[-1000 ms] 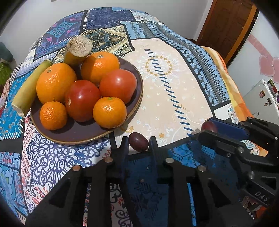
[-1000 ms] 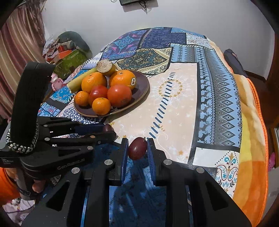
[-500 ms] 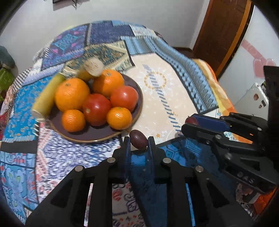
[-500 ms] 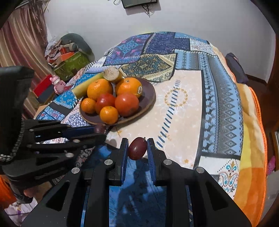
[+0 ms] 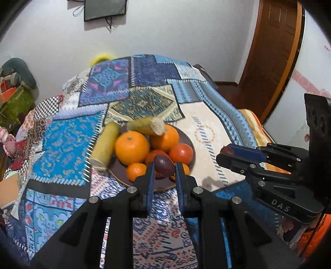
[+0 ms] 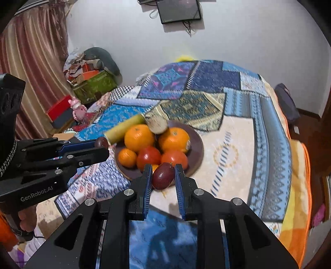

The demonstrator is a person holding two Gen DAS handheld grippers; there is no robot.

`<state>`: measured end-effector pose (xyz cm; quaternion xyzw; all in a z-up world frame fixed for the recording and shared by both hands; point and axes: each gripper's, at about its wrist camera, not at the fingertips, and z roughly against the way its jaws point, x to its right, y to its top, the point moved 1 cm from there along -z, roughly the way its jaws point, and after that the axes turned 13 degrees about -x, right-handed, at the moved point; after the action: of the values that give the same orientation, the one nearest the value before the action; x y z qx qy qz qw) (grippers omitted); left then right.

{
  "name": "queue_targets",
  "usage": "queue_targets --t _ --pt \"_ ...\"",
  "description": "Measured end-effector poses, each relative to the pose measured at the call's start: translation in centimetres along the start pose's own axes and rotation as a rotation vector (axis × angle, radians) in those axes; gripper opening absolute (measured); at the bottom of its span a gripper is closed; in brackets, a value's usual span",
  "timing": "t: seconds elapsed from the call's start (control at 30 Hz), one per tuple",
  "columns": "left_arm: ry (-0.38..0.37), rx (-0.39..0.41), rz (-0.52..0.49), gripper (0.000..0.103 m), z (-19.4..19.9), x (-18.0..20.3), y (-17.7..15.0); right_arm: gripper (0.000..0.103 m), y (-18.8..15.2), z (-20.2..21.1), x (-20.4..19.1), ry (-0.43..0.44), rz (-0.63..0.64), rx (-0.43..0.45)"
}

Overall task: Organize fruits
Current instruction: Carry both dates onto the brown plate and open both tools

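A dark brown plate (image 5: 187,140) (image 6: 196,142) on the patchwork cloth holds several oranges (image 5: 132,147) (image 6: 139,137), red tomatoes (image 5: 181,152) (image 6: 148,157) and two pale yellow-green stalk pieces (image 5: 104,142) (image 6: 124,128). My left gripper (image 5: 164,168) is shut on a dark purple passion fruit (image 5: 164,165), held in the air before the plate's near rim. My right gripper (image 6: 162,175) is shut on a second purple passion fruit (image 6: 163,175), also raised near the plate. Each gripper shows in the other's view, the right (image 5: 227,153) and the left (image 6: 102,144).
The round table's patchwork cloth (image 5: 62,144) (image 6: 238,144) falls away at the right edge over an orange blanket (image 6: 298,196). A wooden door (image 5: 273,51) stands at the right, clutter and a green box (image 6: 93,82) at the left, a wall monitor (image 6: 180,10) behind.
Both grippers have risen from the table with their passion fruits. The plate now sits lower and farther in both views.
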<state>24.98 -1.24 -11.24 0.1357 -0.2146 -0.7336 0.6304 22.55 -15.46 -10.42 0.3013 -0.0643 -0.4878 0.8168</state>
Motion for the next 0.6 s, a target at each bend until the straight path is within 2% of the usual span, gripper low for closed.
queue_targets --t 0.27,0.6 --pt "0.014 0.016 0.024 0.019 0.0 -2.2 1.5 0.020 2.4 -1.3 -1.1 -0.004 0.034 0.013" --pt "0.007 -0.016 0.040 0.019 -3.2 -3.5 3.2 0.020 3.9 -5.5 -0.6 -0.016 0.022 -0.056"
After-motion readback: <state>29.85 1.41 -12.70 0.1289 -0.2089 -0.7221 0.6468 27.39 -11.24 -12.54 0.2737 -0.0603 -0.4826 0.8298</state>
